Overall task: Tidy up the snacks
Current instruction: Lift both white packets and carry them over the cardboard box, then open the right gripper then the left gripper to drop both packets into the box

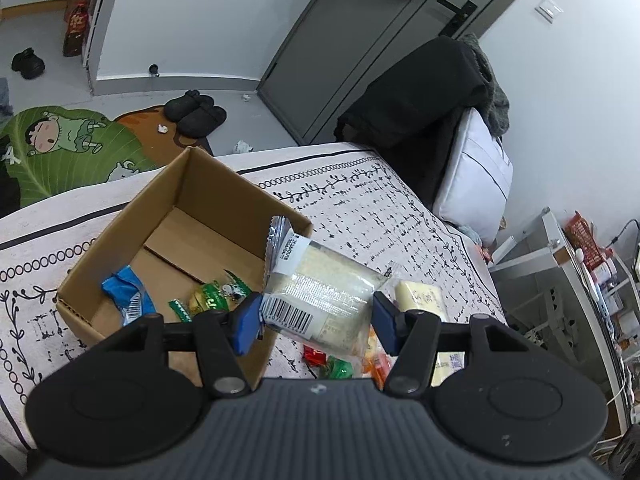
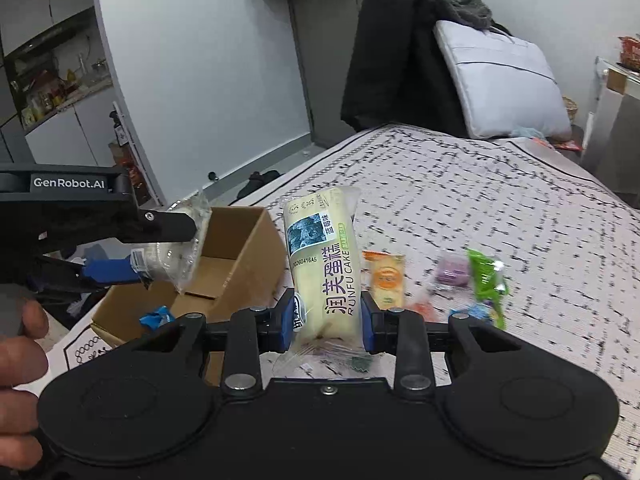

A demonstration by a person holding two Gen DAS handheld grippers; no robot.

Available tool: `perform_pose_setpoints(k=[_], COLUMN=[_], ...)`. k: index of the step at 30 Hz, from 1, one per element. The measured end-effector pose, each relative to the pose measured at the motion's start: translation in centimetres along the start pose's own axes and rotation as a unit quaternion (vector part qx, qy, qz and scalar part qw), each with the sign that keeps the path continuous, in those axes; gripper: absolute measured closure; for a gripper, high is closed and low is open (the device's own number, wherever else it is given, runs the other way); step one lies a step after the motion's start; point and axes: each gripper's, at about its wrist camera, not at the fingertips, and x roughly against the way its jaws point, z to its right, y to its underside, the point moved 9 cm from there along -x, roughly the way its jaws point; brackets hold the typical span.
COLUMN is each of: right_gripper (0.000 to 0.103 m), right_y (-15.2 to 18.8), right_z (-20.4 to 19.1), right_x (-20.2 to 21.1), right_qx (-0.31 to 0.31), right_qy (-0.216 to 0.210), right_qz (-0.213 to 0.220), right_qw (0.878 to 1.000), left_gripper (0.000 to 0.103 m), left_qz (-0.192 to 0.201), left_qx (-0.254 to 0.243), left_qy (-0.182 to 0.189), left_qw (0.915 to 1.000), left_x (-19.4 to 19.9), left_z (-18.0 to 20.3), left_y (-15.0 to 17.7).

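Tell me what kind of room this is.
Likely a small apartment bedroom: a patterned bedspread, slippers on the floor by a door, and a coat-draped chair.

Bed [image 1: 360, 200], patterned cover.
I see a cardboard box [image 1: 132, 240] on it, loose snack packets [image 2: 486, 276] beside; yellow cake pack [image 1: 422, 300] near the box.

My box [image 1: 120, 248] is open on top and its far half is bare, so I can drop straight in; only a blue wrapper [image 1: 128, 294] and green candies [image 1: 218, 294] crowd its near wall. Loose snacks [image 2: 486, 280] clutter the bedspread [image 2: 500, 184] right of the box, while the stretch toward the far edge lies free.
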Motion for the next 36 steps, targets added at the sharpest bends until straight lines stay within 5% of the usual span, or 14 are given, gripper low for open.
perform_pose_setpoints(k=[26, 36], right_gripper=[0.072, 0.072], right_y=[-1.9, -2.3], right_z=[-7.4, -9.4], right_x=[-6.2, -7.9], right_qx=[0.007, 0.011], right_qy=[-0.083, -0.1], right_qz=[-0.017, -0.02], right_qw=[0.996, 0.995], left_gripper=[0.045, 0.037], left_qz=[-0.011, 0.027], left_qx=[0.067, 0.127], left_qy=[-0.046, -0.064], left_qw=[0.9966, 0.9895], left_x=[-2.6, -1.8], left_z=[-5.8, -8.6], left_y=[-2.3, -3.8])
